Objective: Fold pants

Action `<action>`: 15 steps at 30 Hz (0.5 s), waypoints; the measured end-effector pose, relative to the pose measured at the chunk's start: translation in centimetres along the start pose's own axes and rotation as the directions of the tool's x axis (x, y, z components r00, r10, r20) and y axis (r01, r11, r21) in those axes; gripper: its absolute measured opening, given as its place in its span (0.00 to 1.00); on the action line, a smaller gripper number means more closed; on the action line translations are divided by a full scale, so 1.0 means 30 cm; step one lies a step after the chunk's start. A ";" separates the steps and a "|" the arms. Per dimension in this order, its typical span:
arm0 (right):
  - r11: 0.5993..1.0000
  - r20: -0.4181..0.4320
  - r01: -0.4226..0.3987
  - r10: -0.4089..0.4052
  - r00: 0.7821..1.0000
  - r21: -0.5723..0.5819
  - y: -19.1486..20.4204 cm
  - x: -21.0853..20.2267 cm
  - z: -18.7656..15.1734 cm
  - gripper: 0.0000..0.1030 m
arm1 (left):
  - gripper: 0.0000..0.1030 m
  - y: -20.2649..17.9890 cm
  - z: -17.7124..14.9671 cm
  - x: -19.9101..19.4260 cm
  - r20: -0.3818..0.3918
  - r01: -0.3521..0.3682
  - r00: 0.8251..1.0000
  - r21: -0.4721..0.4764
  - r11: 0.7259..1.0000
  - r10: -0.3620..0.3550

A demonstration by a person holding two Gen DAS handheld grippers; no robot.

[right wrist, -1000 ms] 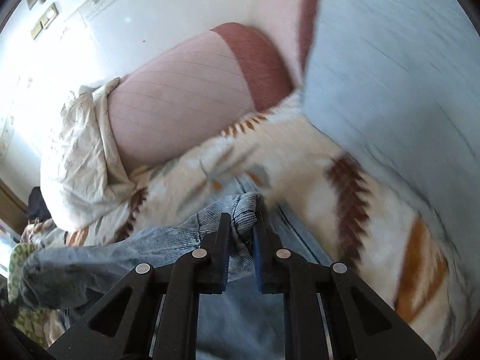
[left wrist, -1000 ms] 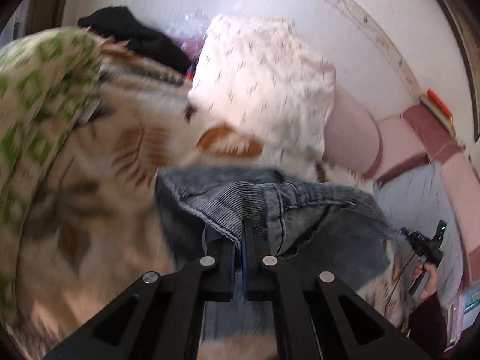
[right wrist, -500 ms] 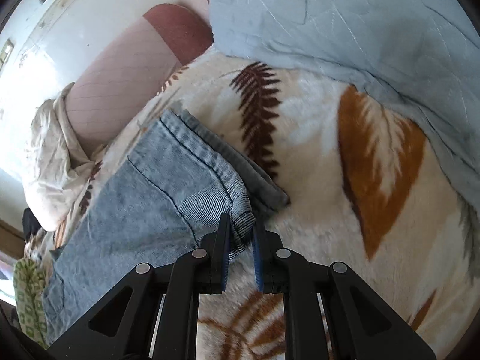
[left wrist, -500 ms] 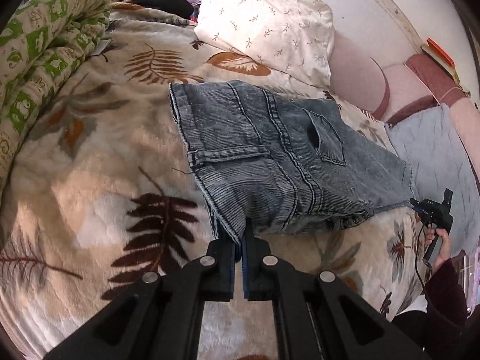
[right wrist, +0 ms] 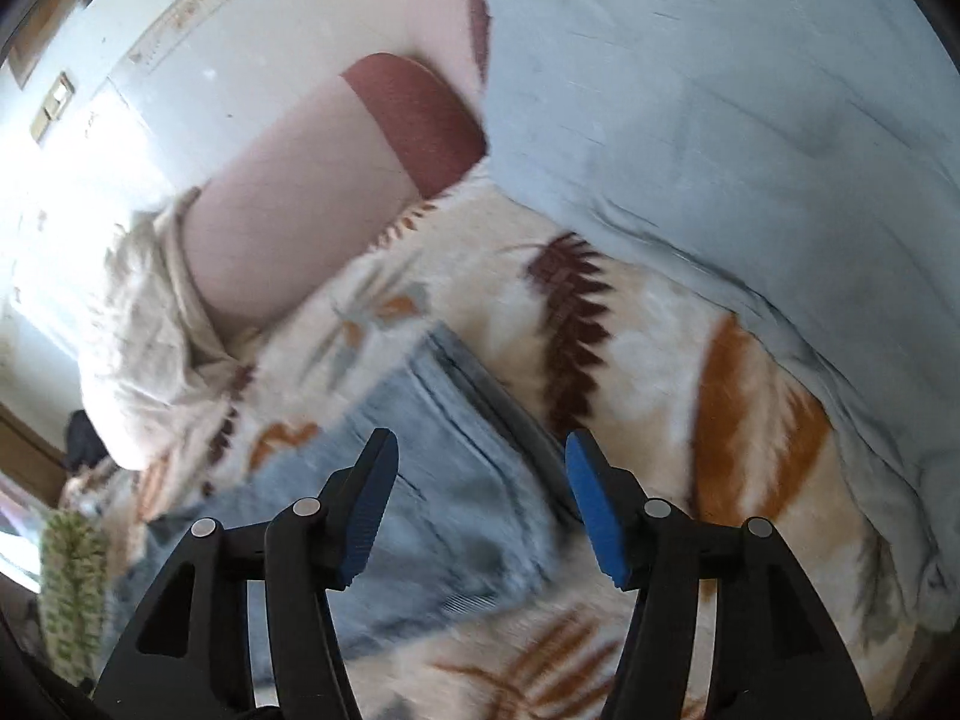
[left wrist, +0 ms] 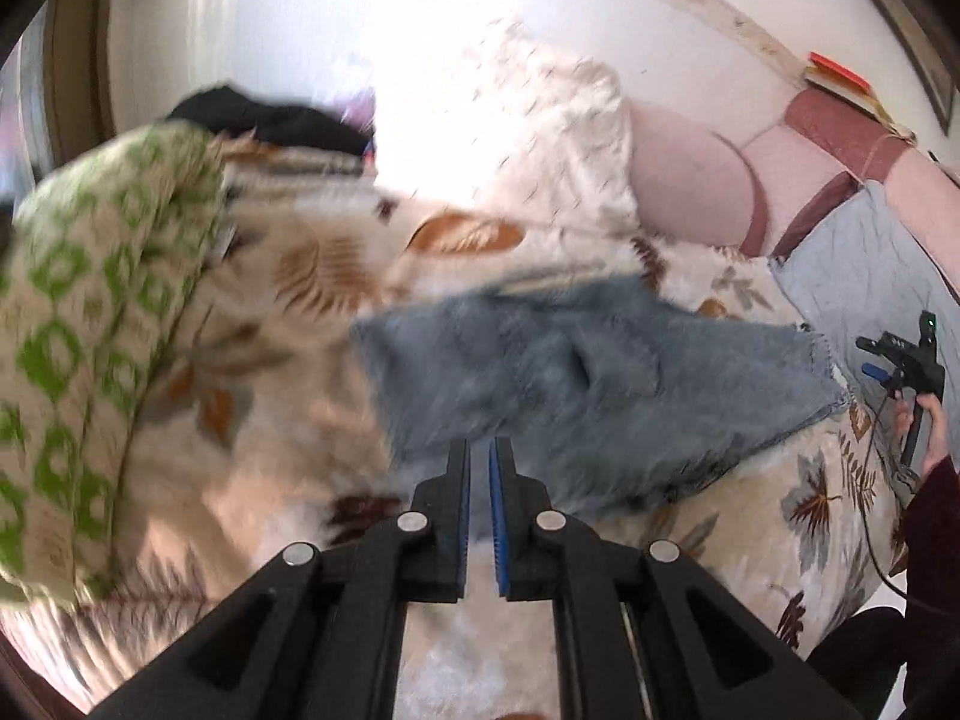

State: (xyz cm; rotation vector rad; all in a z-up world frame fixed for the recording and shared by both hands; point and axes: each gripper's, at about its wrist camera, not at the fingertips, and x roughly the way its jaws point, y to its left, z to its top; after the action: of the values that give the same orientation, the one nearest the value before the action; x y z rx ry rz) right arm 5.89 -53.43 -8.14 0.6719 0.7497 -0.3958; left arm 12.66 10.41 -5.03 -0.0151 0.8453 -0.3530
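Now right claw (right wrist: pixel 477 450) wide open above jeans (right wrist: pixel 432 480); left claw (left wrist: pixel 479 462) barely parted, empty.

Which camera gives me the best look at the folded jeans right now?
Left wrist. It takes in the whole folded jeans lying on the leaf-print blanket, though motion-blurred. The right wrist view shows only one end of them, also blurred, behind the open right gripper.
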 end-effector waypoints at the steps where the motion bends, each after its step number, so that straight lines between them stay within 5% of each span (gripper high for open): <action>1: 1.000 0.006 -0.015 0.015 1.000 0.010 0.011 0.001 0.008 0.56 | 0.10 -0.028 0.019 -0.002 0.014 0.004 1.000 0.014 1.000 -0.004; 6: 0.992 0.039 -0.095 0.092 0.995 0.085 0.031 0.023 -0.028 0.56 | 0.10 -0.164 0.102 0.041 0.037 0.031 0.999 0.075 0.997 -0.033; 10: 0.994 -0.013 -0.090 0.091 0.996 0.068 0.038 0.108 -0.015 0.56 | 0.10 -0.265 0.118 0.125 0.022 0.026 0.999 0.116 0.993 -0.029; 15: 0.991 -0.005 -0.110 0.111 0.994 0.075 0.007 0.141 0.036 0.56 | 0.10 -0.311 0.087 0.197 -0.013 0.073 0.997 0.084 0.994 -0.072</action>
State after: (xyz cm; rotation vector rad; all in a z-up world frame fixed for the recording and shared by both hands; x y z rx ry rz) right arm 9.40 -54.41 -10.56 0.7822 0.7052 -0.3208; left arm 15.38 -0.53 -6.18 0.0345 0.8404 -0.4569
